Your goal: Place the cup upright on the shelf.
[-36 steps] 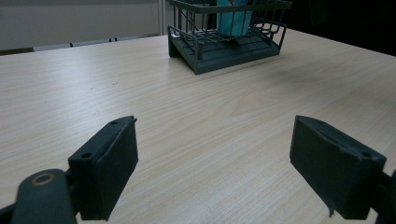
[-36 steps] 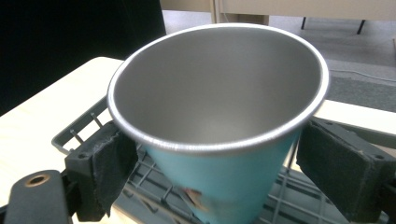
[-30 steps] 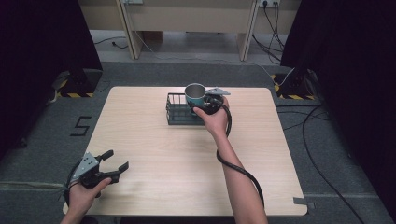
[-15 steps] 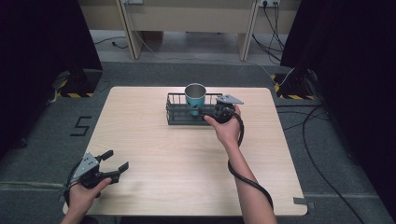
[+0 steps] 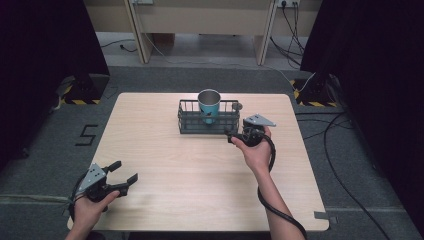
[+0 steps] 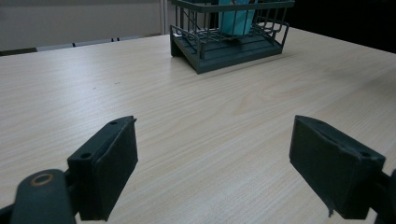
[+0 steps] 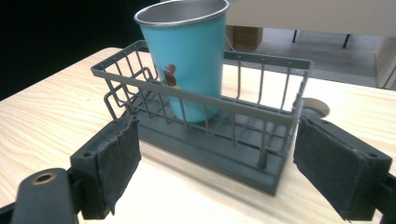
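High view: right claw (image 5: 231, 137) has withdrawn from cup (image 5: 208, 106).

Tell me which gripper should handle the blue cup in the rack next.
Right. The right gripper is open at the near right corner of the dark wire rack holding the blue metal cup. The left gripper, also open, sits at the table's near left edge, far from both.

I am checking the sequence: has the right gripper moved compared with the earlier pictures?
Yes. The right gripper has drawn back from the cup in the wire basket, toward the person and the table's right side; it is now open, off the basket's near right corner.
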Available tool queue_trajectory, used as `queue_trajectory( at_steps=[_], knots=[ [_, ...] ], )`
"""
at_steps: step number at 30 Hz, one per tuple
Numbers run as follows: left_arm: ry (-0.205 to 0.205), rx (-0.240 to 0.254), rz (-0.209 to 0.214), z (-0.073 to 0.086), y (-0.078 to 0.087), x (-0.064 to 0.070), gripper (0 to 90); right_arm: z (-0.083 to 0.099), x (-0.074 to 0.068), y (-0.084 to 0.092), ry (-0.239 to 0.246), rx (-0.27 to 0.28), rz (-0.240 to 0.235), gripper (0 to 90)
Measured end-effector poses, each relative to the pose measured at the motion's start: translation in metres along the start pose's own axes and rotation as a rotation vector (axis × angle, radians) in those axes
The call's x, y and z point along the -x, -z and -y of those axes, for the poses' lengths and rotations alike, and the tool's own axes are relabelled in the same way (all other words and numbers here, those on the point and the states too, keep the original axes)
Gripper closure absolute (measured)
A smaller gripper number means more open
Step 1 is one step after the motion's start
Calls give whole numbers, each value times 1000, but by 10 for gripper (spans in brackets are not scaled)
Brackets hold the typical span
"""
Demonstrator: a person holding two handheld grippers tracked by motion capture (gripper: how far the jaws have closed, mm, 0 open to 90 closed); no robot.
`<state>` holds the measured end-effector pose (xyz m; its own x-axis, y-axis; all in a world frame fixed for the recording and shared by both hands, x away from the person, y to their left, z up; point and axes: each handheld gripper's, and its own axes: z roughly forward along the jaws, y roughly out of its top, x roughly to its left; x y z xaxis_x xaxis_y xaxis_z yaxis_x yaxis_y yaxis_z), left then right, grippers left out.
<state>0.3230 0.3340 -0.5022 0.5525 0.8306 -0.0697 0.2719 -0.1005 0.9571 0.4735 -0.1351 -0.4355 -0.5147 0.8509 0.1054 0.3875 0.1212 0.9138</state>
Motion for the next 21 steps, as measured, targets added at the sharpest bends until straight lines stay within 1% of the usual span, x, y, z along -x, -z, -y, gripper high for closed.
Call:
queue_trajectory(
  at_steps=[2, 6, 13, 20, 21],
  knots=[
    [1, 0, 0, 0, 0, 0, 147, 3, 0, 7, 0, 16, 4, 150],
    [0, 0, -1, 0, 0, 0, 146, 10, 0, 17, 7, 12, 1, 150],
    [-3, -2, -7, 0, 0, 0, 147, 20, 2, 34, 19, 21, 12, 151],
    [-4, -2, -8, 0, 0, 0, 146, 38, 5, 50, 9, 18, 24, 153],
    [-3, -2, -8, 0, 0, 0, 146, 41, 5, 53, 0, 15, 23, 153]
  ],
)
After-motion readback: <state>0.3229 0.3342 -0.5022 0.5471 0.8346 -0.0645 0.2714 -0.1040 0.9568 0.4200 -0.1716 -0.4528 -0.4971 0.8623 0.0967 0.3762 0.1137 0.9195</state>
